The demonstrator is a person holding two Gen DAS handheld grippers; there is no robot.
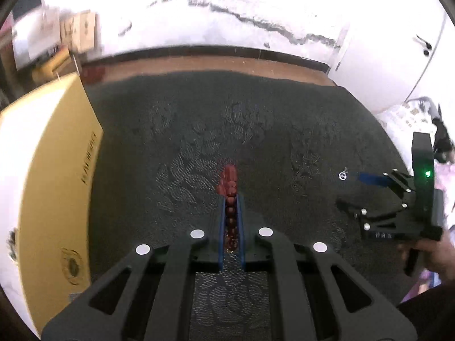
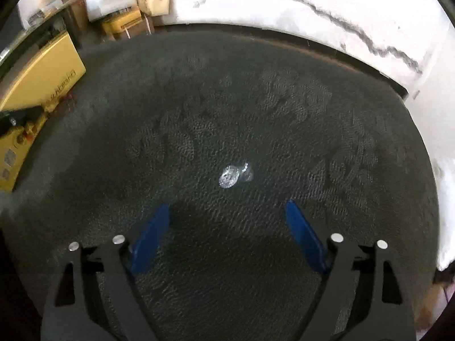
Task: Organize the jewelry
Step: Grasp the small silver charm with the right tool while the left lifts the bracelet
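**Beads in the left gripper, silver piece waiting for the right**

At the far left of the left wrist view stands a yellow box [image 1: 57, 170], closed as far as I can see, on the dark patterned cloth [image 1: 256, 119] that covers the bench. It is probably the place for the jewelry, but the pictures do not prove it.

In the middle of this view the left gripper [image 1: 231, 199] has its blue fingers [image 1: 221, 221] together on a string of red beads [image 1: 229, 187]. One end of the string sticks out past the fingertips, above the cloth. So the picking step for the beads looks done, and the carrying step is in hand. The next move, I judge, is to bring the beads toward the box at the left and release them only when they are over the right place.

At the right edge of the same view the right gripper [image 1: 348, 187] is held by a hand [image 1: 435, 255]. A small silver piece [image 1: 343, 175] lies on the cloth just at its blue tip.

In the right wrist view the right gripper's jaws stand wide apart and hold nothing. The silver piece lies in the centre, on the cloth beyond the fingertips. To take it, the gripper needs to go lower and forward, then close carefully, because the piece is small and flat.
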